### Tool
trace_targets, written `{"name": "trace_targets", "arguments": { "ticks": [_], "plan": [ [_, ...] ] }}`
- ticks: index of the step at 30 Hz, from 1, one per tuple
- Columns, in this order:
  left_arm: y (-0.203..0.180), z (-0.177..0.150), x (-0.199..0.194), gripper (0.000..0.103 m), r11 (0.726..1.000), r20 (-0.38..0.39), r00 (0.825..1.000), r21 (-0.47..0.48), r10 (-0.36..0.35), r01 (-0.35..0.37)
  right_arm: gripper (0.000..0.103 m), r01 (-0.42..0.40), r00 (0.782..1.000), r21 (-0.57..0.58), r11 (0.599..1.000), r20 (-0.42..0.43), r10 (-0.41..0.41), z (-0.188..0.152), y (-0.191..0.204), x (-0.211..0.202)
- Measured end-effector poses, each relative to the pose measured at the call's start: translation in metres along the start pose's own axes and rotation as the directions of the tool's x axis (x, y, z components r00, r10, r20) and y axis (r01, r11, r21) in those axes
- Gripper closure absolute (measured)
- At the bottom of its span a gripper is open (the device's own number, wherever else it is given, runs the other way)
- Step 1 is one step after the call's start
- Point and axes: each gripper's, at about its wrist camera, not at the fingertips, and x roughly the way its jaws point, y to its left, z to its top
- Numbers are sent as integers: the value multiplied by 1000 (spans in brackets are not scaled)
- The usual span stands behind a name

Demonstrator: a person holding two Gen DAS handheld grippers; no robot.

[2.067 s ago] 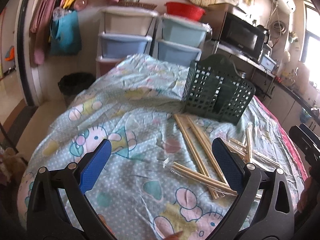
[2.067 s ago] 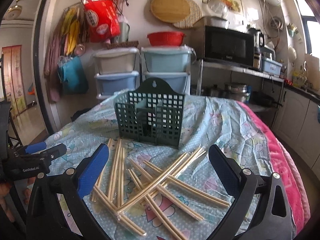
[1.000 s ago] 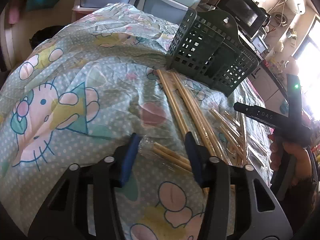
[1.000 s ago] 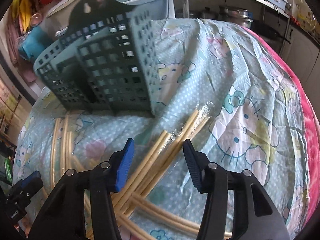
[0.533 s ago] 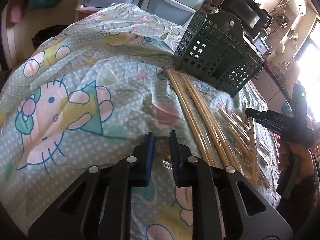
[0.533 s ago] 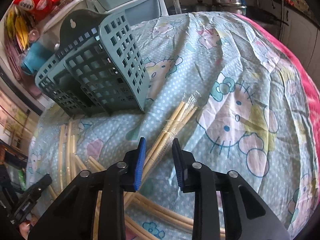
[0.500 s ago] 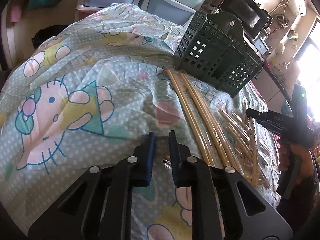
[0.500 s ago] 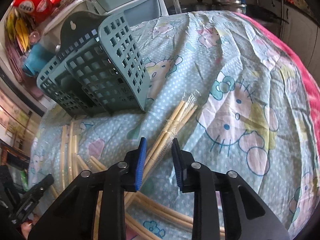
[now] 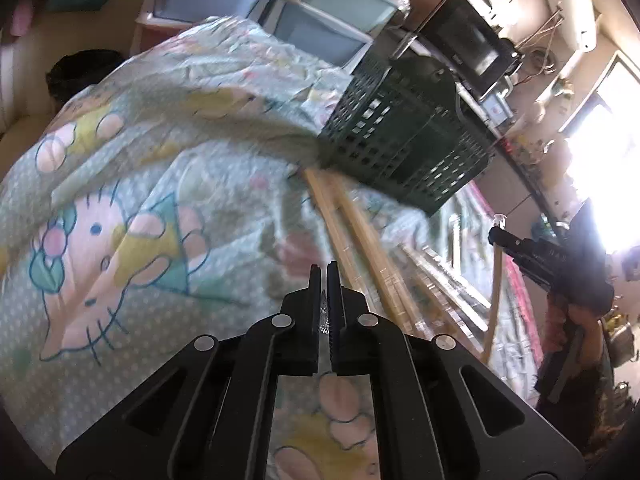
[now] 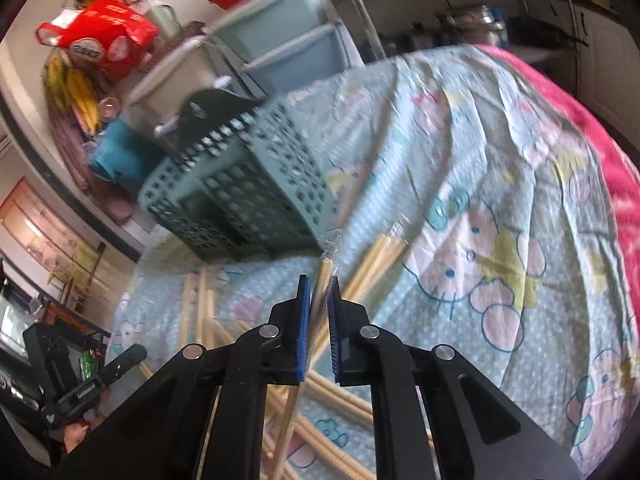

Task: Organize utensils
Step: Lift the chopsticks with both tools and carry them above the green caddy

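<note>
A: What is different now from one second ago?

B: One second ago both grippers stood half spread over the wrapped chopsticks. Now the left gripper (image 9: 324, 270) is pressed together. Only a bit of clear wrapper (image 9: 323, 314) shows between its pads; I cannot tell if wood is inside there.

A: And the right one?

B: The jaws of the right gripper (image 10: 319, 282) have just been closing, and they now pinch one wrapped pair of chopsticks (image 10: 325, 270). Its tip with the crinkled plastic sticks out just ahead of the pads. Before, this pair was lying flat on the cloth; in the left view the pair (image 9: 495, 280) now hangs steeply from the right gripper (image 9: 498, 236), its upper end off the cloth.

A: Where is the holder?

B: The green basket (image 9: 408, 140) stands ahead of the left gripper and a little to the right, well apart. In the right view the basket (image 10: 248, 196) is ahead and to the left, near the held tip.

A: And the other chopsticks?

B: Two long pairs (image 9: 352, 232) lie on the cartoon tablecloth (image 9: 120, 200), running from the basket towards the left gripper's right side. More pairs (image 10: 200, 300) lie crossed, left of and below the right gripper.
</note>
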Motion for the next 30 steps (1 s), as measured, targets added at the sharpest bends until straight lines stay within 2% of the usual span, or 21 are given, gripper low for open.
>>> {"name": "trace_targets", "arguments": {
  "ticks": [8, 15, 30],
  "plan": [
    [-31, 26, -20, 103, 994, 53, 995, 62, -90, 87, 97, -70, 993, -111, 991, 86, 79, 10, 34, -34],
    [-65, 50, -37, 103, 977, 95, 980, 145, -174, 159, 97, -106, 979, -190, 976, 153, 136, 17, 57, -60],
    [-128, 80, -49, 103, 921, 94, 956, 306, -280, 240, 97, -98, 955, -241, 966, 249, 159, 25, 74, -90]
  ]
}}
